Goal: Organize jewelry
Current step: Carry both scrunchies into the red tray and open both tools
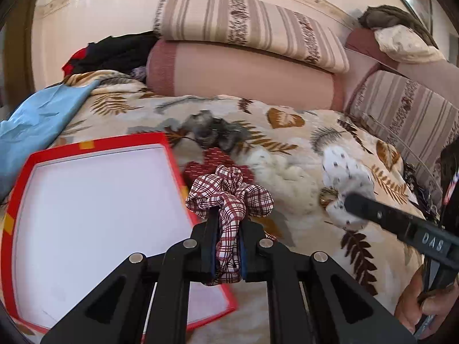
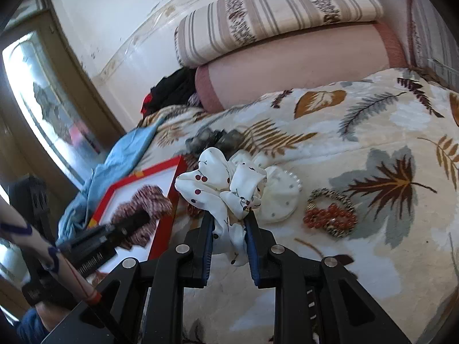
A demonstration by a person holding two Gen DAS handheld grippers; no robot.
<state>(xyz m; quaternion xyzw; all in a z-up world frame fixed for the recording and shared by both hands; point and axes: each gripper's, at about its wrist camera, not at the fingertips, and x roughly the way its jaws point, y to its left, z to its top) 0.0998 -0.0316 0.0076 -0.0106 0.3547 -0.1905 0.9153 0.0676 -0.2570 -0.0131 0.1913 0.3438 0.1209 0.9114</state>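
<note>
Leaf-print blanket point(image 2: 358, 132) carries one red box point(image 1: 94, 149); left gripper point(image 1: 226, 223) pinches one plaid scrunchie point(image 1: 229, 195), long axis toward twelve o'clock, at the box's three o'clock edge; right gripper point(image 2: 229, 220) pinches one cherry-print scrunchie point(image 2: 221, 183); two bracelets point(image 2: 330, 213) lie at its three o'clock.

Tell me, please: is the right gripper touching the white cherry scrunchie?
Touching. The right wrist view shows the right gripper with its jaws closed on the white cherry scrunchie, fabric pinched between both pads.
</note>
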